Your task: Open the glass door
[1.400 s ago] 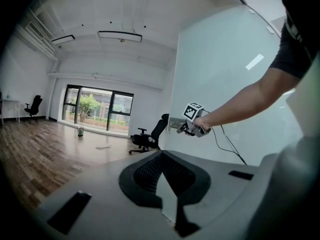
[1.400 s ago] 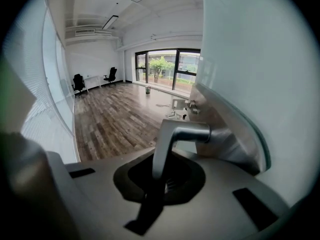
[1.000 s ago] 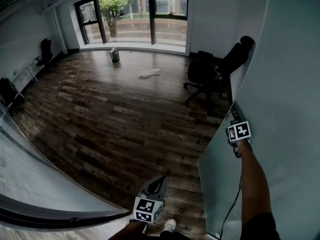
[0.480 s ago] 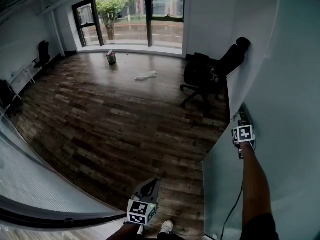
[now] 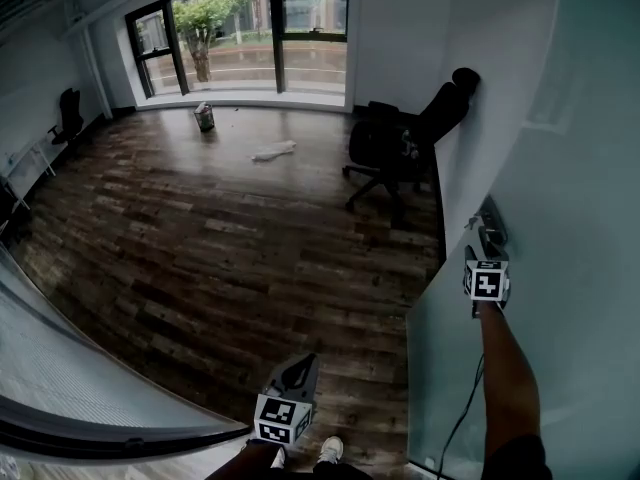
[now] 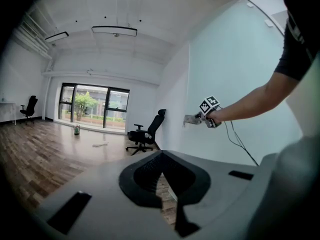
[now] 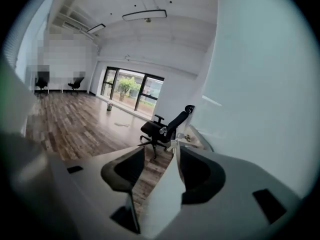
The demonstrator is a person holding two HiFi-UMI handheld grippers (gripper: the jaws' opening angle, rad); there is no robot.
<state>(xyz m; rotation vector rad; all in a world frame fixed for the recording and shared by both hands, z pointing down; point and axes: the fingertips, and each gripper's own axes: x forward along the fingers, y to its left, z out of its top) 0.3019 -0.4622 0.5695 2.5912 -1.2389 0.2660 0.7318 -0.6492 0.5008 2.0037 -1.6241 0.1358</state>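
Frosted glass door (image 5: 437, 373) stands at right of the head view, swung out over the wooden floor (image 5: 200, 238), with a white wall (image 5: 590, 168) behind it. Right tool (image 5: 488, 232) is at the door's free edge, jaws opening wide; the pale door edge sits between them, pads not pressing it. Left tool (image 5: 308, 362) is low by the person's feet, tips together, empty. Black office chair (image 5: 395, 148) stands farther back by the wall.
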